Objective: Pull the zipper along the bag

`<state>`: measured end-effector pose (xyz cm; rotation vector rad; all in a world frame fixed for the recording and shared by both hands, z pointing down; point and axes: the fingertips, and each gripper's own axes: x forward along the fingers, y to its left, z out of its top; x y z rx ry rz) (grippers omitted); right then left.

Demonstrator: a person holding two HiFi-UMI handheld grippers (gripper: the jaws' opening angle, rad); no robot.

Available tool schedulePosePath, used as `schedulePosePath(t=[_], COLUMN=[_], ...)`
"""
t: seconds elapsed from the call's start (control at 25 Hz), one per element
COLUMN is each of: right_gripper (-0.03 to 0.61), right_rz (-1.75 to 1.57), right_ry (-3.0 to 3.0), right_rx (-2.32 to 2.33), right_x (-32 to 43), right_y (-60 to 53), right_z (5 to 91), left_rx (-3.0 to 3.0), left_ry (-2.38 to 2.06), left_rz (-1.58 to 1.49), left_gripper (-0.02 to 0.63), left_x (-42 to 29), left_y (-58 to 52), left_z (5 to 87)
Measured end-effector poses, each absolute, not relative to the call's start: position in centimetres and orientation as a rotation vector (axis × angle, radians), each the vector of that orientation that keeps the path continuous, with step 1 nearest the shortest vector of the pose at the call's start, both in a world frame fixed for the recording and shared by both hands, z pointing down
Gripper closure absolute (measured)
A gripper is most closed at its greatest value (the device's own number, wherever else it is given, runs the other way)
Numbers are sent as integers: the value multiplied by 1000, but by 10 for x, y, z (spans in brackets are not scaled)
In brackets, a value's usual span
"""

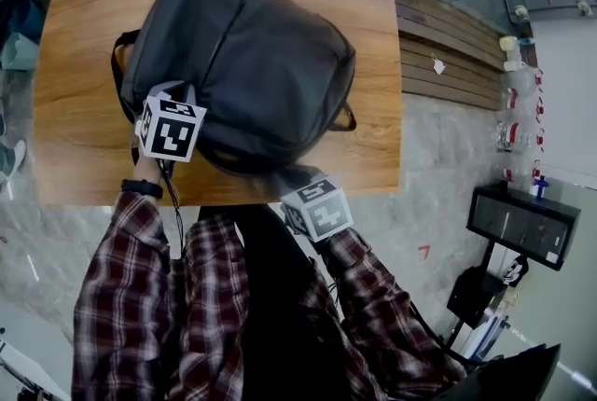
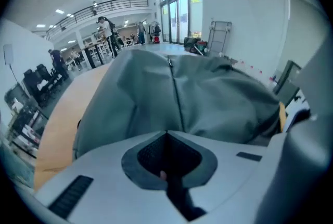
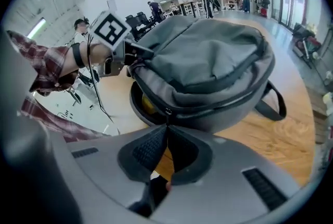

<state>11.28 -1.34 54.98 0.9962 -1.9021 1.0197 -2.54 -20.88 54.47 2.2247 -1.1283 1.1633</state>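
Bag (image 1: 252, 63), rounded grey fabric: left tool (image 2: 167, 133) clamps it, right tool (image 3: 166, 126) pinches zipper pull (image 3: 167, 115).

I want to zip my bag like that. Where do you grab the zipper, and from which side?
Grab the little pull tab hanging at the near edge of the backpack. It is small and thin and points toward the person, so come from that side and pinch it between the jaws. The right gripper is shut on it that way; the left gripper pinches the fabric.
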Motion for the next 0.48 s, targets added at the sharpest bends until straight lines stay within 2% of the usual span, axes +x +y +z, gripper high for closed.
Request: schedulePosePath(t=[0.2, 0.36, 0.48], right_gripper=[563, 563, 563], right_rz=[1142, 1140, 1105], right_ry=[-2003, -2061, -2042], right_rx=[937, 935, 909], right_x=[53, 14, 7], right_y=[-14, -28, -29], right_z=[553, 548, 552], left_rx=[2076, 1907, 1872], left_ry=[-925, -877, -909], left_rz=[728, 849, 826], left_gripper=[603, 603, 603], left_x=[2, -7, -19], left_y=[-164, -103, -94], left_z=[506, 541, 560])
